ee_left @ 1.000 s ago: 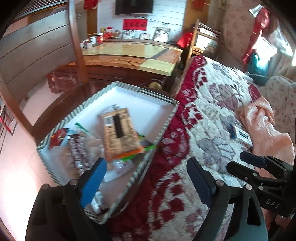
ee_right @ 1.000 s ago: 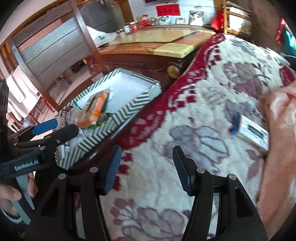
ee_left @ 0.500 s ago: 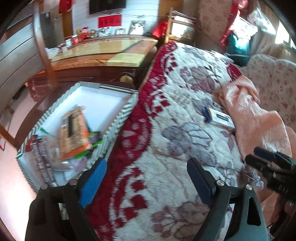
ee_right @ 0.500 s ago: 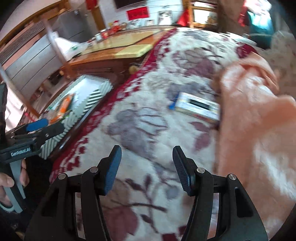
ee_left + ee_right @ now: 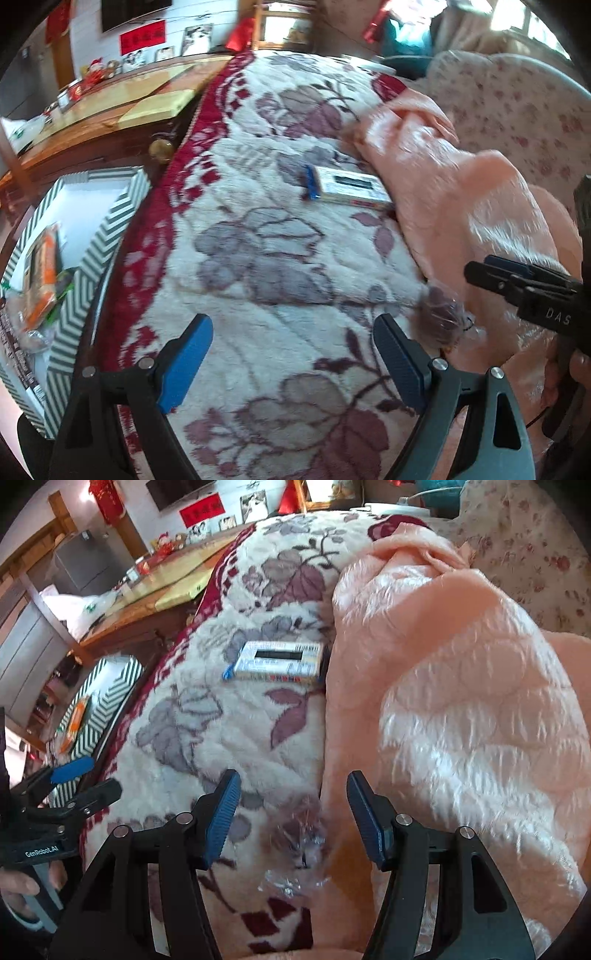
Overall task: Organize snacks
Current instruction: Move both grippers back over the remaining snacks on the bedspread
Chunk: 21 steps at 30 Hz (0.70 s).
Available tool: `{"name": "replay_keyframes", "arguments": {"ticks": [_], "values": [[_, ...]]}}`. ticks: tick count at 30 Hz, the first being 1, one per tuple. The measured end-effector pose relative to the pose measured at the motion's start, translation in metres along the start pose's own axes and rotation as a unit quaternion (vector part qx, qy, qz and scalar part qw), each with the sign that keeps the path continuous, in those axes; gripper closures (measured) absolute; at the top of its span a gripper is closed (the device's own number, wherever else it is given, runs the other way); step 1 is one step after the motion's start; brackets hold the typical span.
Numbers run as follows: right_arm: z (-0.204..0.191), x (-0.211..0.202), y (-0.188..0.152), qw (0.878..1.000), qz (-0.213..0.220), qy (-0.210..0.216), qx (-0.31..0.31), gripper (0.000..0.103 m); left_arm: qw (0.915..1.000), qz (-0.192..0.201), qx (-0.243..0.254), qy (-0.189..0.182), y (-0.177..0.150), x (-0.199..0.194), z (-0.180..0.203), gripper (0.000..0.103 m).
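A white and blue snack pack (image 5: 347, 186) lies on the floral blanket (image 5: 258, 258) beside the pink quilt; it also shows in the right wrist view (image 5: 277, 661). A clear-wrapped snack (image 5: 299, 843) lies at the quilt's edge, between and just beyond my right gripper's fingers; it also shows in the left wrist view (image 5: 445, 314). My right gripper (image 5: 291, 812) is open and empty above it. My left gripper (image 5: 291, 358) is open and empty over the blanket. The striped box (image 5: 110, 229) with several snacks sits at the left.
A pink quilt (image 5: 461, 701) is heaped on the right of the bed. A wooden table (image 5: 110, 110) stands beyond the box. The bed's red border (image 5: 147, 240) runs next to the box.
Both grippers have swung right, away from the striped box and over the bed. The right gripper now sits over the clear-wrapped snack by the pink quilt.
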State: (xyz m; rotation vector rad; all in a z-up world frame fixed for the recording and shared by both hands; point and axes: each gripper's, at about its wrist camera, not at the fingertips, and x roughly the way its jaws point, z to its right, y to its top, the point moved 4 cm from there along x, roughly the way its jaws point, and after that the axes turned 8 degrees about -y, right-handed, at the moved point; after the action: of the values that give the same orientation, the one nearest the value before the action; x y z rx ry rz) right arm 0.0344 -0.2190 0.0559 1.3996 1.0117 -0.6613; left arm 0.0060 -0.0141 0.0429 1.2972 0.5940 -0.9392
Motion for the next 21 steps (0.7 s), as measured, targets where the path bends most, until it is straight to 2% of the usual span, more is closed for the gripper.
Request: {"name": "replay_keyframes", "arguments": {"ticks": [5, 11, 21], "values": [[0.002, 0.005, -0.005, 1.000, -0.004, -0.009, 0.002, 0.043, 0.9996, -0.017, 0.008, -0.022, 0.000, 0.013, 0.017, 0.013], [0.025, -0.003, 0.002, 0.998, 0.024, -0.011, 0.055, 0.043, 0.9967, -0.038, 0.000, -0.072, -0.002, 0.030, 0.044, 0.013], [0.041, 0.000, 0.004, 0.995, 0.028, -0.002, 0.091, 0.043, 0.9909, -0.066, 0.024, -0.115, -0.012, 0.063, 0.102, 0.013]]}}
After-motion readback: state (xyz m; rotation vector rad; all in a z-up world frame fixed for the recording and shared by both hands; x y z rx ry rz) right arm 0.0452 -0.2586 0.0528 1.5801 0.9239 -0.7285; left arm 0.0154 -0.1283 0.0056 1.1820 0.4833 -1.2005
